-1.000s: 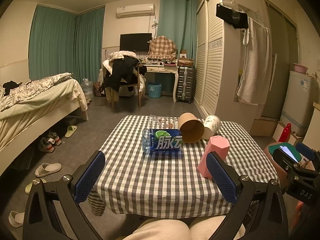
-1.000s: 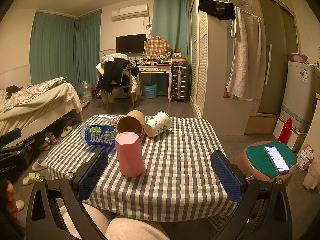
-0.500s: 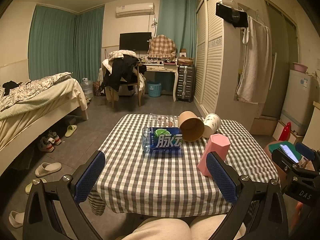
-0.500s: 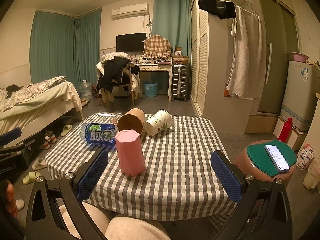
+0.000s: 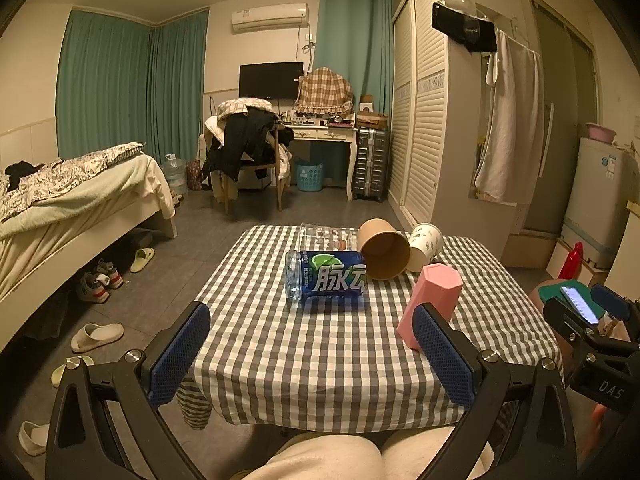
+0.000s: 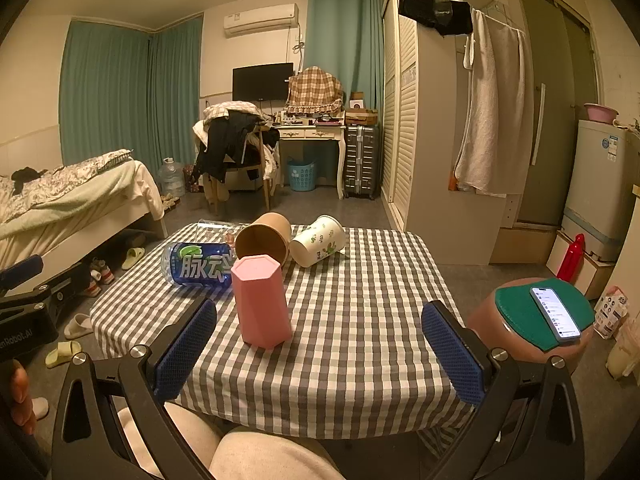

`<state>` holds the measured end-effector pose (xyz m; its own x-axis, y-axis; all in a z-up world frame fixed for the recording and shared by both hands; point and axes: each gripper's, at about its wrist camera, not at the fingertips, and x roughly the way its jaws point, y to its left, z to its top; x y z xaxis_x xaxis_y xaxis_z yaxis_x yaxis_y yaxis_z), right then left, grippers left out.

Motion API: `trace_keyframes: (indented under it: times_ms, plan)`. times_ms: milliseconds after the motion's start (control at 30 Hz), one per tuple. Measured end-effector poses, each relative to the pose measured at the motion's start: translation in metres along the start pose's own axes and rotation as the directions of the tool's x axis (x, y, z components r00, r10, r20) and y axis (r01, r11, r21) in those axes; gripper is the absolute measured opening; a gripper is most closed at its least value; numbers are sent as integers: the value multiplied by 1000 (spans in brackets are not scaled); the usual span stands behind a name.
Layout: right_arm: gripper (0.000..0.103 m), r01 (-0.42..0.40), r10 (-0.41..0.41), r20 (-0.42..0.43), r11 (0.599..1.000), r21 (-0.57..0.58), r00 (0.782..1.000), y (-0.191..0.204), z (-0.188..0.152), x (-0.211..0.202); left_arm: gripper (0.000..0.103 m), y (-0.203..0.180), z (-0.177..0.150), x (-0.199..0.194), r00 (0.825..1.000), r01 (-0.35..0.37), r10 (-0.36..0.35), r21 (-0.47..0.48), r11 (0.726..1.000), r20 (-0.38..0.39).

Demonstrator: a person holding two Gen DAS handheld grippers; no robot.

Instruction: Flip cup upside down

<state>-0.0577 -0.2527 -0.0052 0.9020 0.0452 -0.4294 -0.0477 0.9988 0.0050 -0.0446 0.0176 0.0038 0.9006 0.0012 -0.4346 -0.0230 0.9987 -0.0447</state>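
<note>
A pink hexagonal cup (image 6: 262, 300) stands with its closed end up on the checked table (image 6: 360, 340); it also shows in the left wrist view (image 5: 434, 296). A brown paper cup (image 6: 264, 240) and a white flowered paper cup (image 6: 318, 240) lie on their sides behind it. My right gripper (image 6: 318, 350) is open and empty, held back over the table's near edge, the pink cup ahead near its left finger. My left gripper (image 5: 310, 354) is open and empty, with the pink cup just beyond its right finger.
A blue-labelled water bottle (image 5: 326, 278) lies on its side mid-table, a clear plastic box (image 5: 326, 234) behind it. A brown stool with a green mat and a phone (image 6: 554, 312) stands right of the table. A bed (image 5: 60, 208) is at left.
Both grippers have drifted slightly; the table objects sit a little higher in both views. Nothing was grasped or moved.
</note>
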Motion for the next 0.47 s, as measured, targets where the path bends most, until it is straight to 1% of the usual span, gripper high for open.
trace_keyframes:
  times_ms: [467]
  plan:
    - [103,-2,2,-12,1000,-7,1000,4,-3,4,103,-1,1,0,1000,-1,1,1,1000,-2]
